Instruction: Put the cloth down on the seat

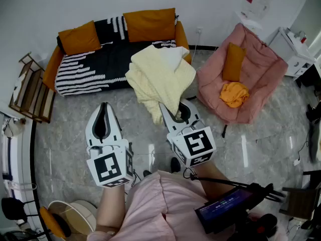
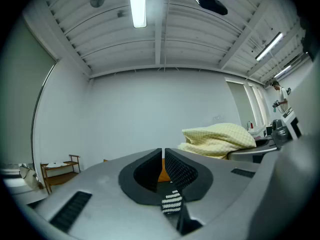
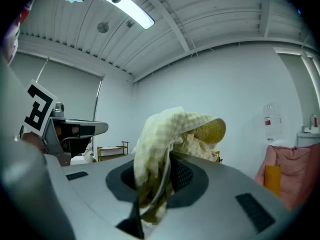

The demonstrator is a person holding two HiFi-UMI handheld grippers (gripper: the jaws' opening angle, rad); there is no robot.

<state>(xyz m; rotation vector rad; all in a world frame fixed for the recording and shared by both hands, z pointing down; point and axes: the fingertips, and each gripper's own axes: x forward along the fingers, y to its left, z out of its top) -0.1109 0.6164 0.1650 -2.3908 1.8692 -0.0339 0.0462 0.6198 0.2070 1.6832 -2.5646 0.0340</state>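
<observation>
Cloth, pale yellow and checked, hangs bunched from the right gripper, whose jaws are clamped on a fold of it (the right gripper view shows fabric spilling out between them). It is held up above the floor in front of the black-and-white sofa, with the pink armchair off to the right. The left gripper, just beside, is pressed closed on nothing

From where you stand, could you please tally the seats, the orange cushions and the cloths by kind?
Seats: 2 (sofa, armchair)
Orange cushions: 3 (left sofa cushion, back sofa cushion, armchair cushion)
Cloths: 2 (yellow cloth, orange cloth)
Total: 7
</observation>
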